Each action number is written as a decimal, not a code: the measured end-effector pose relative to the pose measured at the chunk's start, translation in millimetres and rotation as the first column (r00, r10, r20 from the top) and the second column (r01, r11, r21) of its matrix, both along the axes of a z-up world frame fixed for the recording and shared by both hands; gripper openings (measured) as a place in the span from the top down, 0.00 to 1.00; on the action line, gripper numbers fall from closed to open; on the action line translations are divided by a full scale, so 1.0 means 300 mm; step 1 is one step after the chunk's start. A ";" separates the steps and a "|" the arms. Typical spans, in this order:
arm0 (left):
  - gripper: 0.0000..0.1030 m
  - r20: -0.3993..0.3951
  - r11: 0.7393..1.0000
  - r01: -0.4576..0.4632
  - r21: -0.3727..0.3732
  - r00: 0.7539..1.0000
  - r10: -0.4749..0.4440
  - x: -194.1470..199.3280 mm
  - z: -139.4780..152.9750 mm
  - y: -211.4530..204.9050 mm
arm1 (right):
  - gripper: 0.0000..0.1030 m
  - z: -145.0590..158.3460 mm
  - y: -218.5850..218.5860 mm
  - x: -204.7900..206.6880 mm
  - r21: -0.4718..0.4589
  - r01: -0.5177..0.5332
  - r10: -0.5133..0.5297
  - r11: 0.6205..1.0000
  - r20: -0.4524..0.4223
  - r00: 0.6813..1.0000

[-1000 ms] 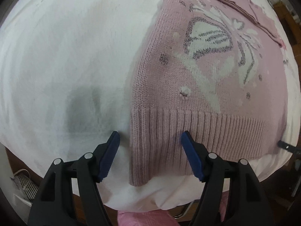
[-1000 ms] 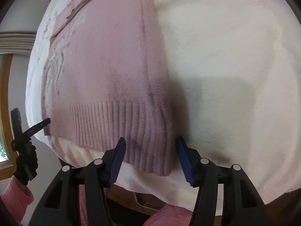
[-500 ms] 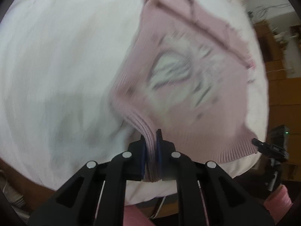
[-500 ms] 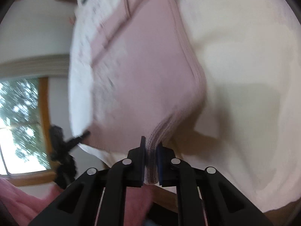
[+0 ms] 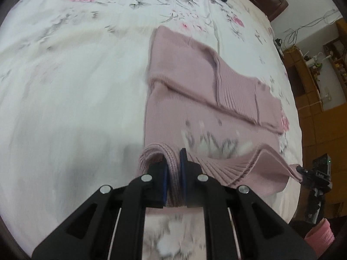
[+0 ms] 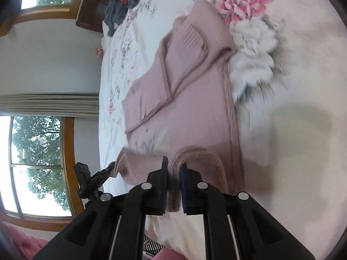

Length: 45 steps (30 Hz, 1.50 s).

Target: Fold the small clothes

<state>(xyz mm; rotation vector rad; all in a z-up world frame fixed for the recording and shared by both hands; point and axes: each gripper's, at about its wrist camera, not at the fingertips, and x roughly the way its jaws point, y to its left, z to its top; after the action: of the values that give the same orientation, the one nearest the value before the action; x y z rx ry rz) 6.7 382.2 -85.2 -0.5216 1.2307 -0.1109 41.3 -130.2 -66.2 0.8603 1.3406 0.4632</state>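
The pink knit sweater (image 5: pixel 190 99) is soft, limp and light, I judge; it sags wherever I don't hold it, so the thick ribbed hem (image 5: pixel 219 164) is the sensible place to hold it, one corner per claw, since the ribbing bunches into a firm wad that shouldn't slip. My left claw (image 5: pixel 172 169) is clamped on a gathered fold of that hem at its left corner, and my right claw (image 6: pixel 173 171) is clamped likewise on the other corner. Between them the hem droops in a shallow arc, lifted off the bed (image 5: pixel 65 86). The rest of the sweater lies flat ahead of both claws on the floral bedspread, sleeves folded across its upper part, the collar end farthest from me.
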 end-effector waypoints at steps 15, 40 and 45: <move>0.80 -0.109 0.975 -0.109 -0.195 0.990 0.089 0.144 -0.129 0.098 | 0.84 -0.158 -0.041 0.187 -0.031 -0.014 0.011 0.999 -0.109 0.994; 0.42 -0.096 0.938 0.279 0.206 0.960 -0.264 0.256 -0.157 -0.078 | 0.38 -0.088 0.194 0.316 -0.492 -0.351 0.410 0.797 0.014 0.912; 0.44 -0.081 0.912 0.310 0.267 0.951 -0.300 0.258 -0.128 -0.121 | 0.44 -0.109 0.209 0.296 -0.512 -0.382 0.446 0.769 0.002 0.895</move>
<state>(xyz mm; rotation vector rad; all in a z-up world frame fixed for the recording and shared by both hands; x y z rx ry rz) 84.0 345.9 -123.7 -0.0840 1.3335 -0.1908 130.0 -67.5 -98.7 0.0891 1.4460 0.4679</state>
